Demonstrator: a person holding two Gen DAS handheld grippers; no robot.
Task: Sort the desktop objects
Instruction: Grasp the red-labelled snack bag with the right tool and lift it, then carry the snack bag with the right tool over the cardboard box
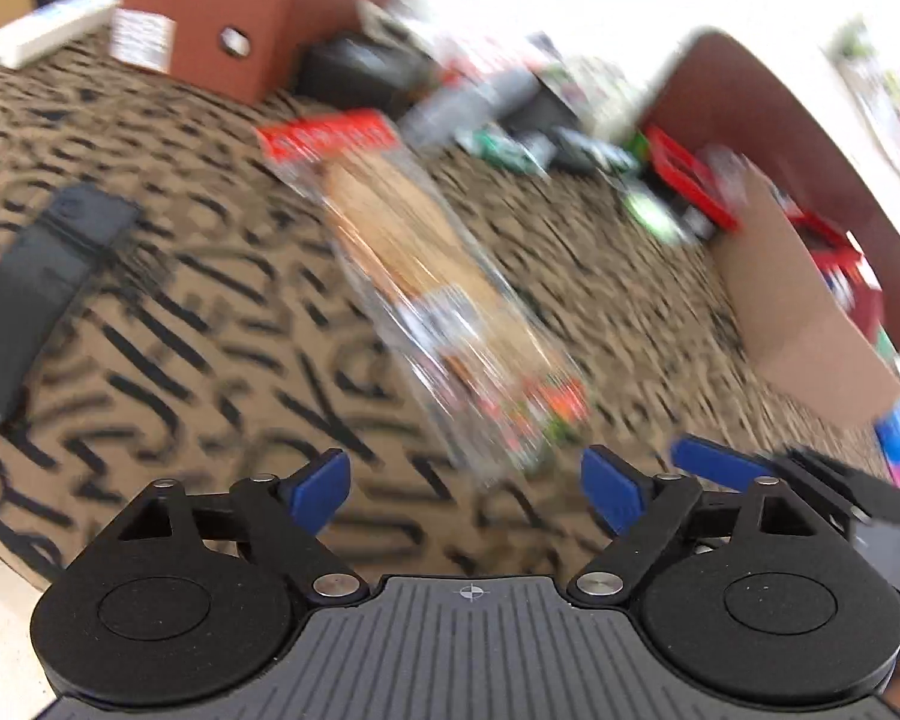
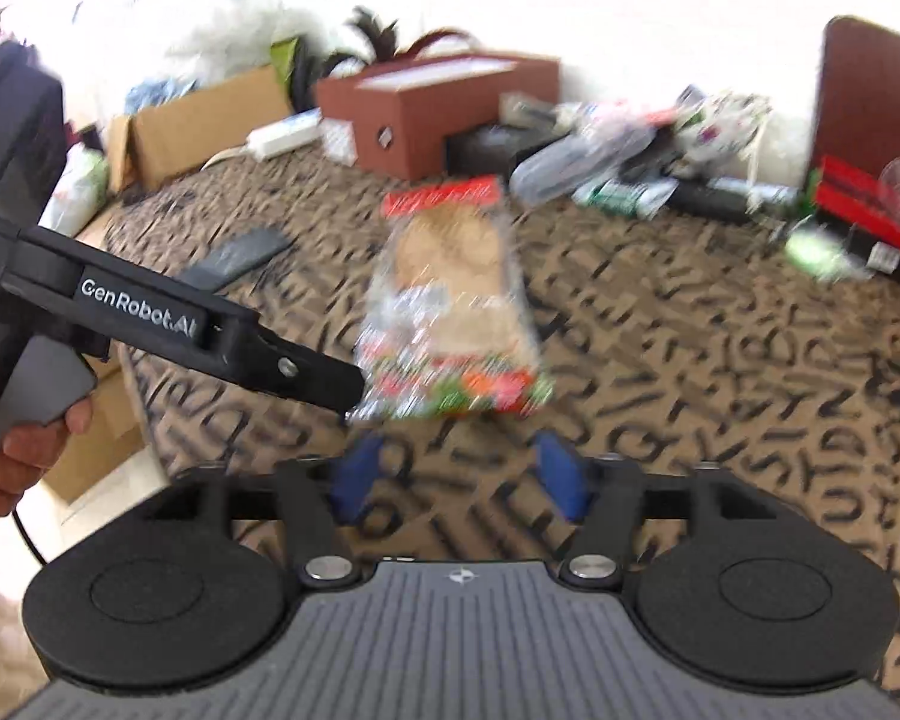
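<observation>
Now I have both my left gripper [image 1: 465,489] and my right gripper [image 2: 459,483] open and empty, the clear snack bag [image 2: 450,306] lies on the patterned cloth [image 2: 720,360] just ahead, and I think I must grab it next.

Just ahead of your fingers [image 1: 321,489] lies a clear plastic packet [image 1: 432,276] of tan, wafer-like pieces, flat on the patterned counter [image 1: 180,360]. Its red header end points away from you; the end with red, green and orange print sits nearest, just beyond the fingertips and untouched. Blur hides its lettering.
</observation>
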